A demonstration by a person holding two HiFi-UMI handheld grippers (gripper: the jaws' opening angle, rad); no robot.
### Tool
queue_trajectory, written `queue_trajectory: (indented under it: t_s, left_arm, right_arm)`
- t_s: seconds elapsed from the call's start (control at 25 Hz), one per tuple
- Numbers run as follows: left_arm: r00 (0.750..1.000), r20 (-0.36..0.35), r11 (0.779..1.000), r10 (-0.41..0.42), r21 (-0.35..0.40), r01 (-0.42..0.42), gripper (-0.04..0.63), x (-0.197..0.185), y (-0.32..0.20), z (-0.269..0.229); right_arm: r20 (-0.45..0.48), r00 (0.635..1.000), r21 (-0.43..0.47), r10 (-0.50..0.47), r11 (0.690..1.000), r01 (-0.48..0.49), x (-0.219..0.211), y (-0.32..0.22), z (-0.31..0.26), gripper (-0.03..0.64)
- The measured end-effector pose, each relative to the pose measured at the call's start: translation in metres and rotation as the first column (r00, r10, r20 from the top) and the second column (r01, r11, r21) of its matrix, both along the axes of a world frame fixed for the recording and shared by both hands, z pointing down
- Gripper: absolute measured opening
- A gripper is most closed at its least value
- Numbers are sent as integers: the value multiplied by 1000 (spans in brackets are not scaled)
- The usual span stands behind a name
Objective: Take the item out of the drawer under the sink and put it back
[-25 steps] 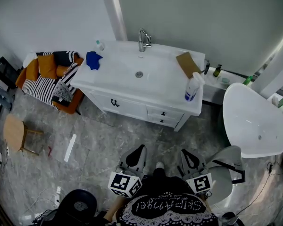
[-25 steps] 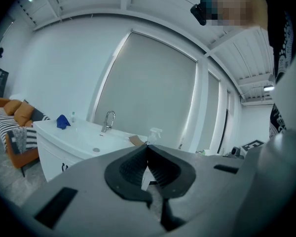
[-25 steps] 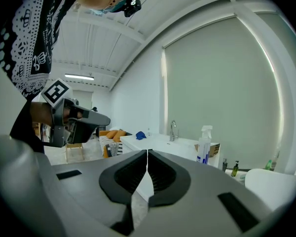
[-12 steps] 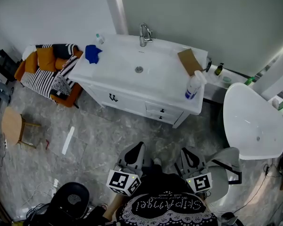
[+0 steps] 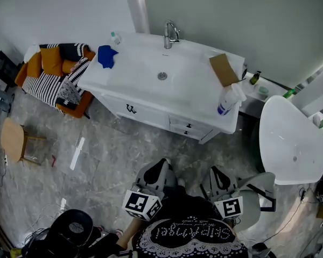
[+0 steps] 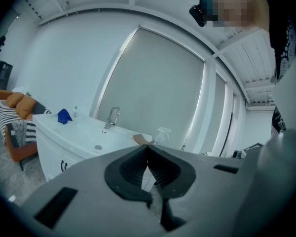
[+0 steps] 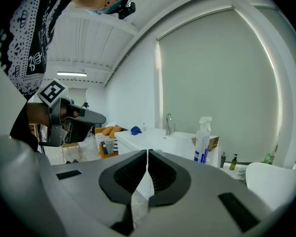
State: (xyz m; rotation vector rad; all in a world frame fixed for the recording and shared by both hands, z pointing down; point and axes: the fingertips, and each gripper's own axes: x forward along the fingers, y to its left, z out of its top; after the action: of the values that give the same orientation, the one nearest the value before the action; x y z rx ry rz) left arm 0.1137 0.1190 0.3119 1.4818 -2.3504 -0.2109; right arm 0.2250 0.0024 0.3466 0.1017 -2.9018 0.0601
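- Grey marbled floor (image 5: 113, 155) spreads between the person and a white vanity (image 5: 145, 114). The vanity's tabletop (image 5: 204, 93) holds the sink (image 5: 151, 71). It stands ahead of both tongs and well apart from them.
- The left tongs (image 5: 162, 163) and right tongs (image 5: 215, 171) sit side by side low in the head view, both aimed toward the vanity.
- Each gripper view shows its own tongs pressed together at the tips, with nothing between them.
- Two small drawers (image 5: 187, 128) sit under the tabletop, ahead of the right tongs. Both are closed, so the item inside is hidden in every view.
- A blue cloth (image 5: 106, 55) lies at the tabletop's far left end, beyond the left tongs.
- A faucet (image 5: 169, 34) rises at the back of the sink.
- A brown box (image 5: 224, 70) and a spray bottle (image 5: 229, 101) stand at the right end, beyond the right tongs.
- Only the head view takes in the furniture to either side:
  - a striped sofa (image 5: 48, 79) and a wooden stool (image 5: 12, 138) lie off to the left of the left tongs;
  - a white tub (image 5: 290, 138) lies to the right of the right tongs.
- Only the right gripper view shows the left tongs from the side, level with its own. A hand (image 7: 34, 113) is round the grip and the marker cube (image 7: 53, 92) sits on top. It also shows the blue label on the spray bottle.
- Both gripper views look up to the ceiling, which the head view leaves out.
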Motion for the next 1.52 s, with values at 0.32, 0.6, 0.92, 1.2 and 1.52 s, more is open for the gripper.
queue_trajectory:
  t_s: [0.32,0.6,0.92,1.2,1.52]
  left_arm:
    - [998,6,998,59,31,-60,5,-64,-28,-18]
    - [995,4,994,104,33,-104,5,-106,-38,-24]
    - [992,7,990,124,60,-124,5,-135,-38,-31]
    - [995,17,994,97,56,-98,5,-156,-14,-23]
    - [996,5,996,84,40,-84,5,-167,3,-17]
  right_arm:
    - [-3,999,2,34,999,-34,-59,-11,-14,21]
    - [-11,999,32,41,999,-41,-101,-10,-24,21]
    - [-51,995,50,89,995,-86,-122,-15,-21,21]
    - [-32,995,68,99,993,-97,-140,-8,-16,21]
    - [-46,993,47,106,993,-104,-144,7,-7,21]
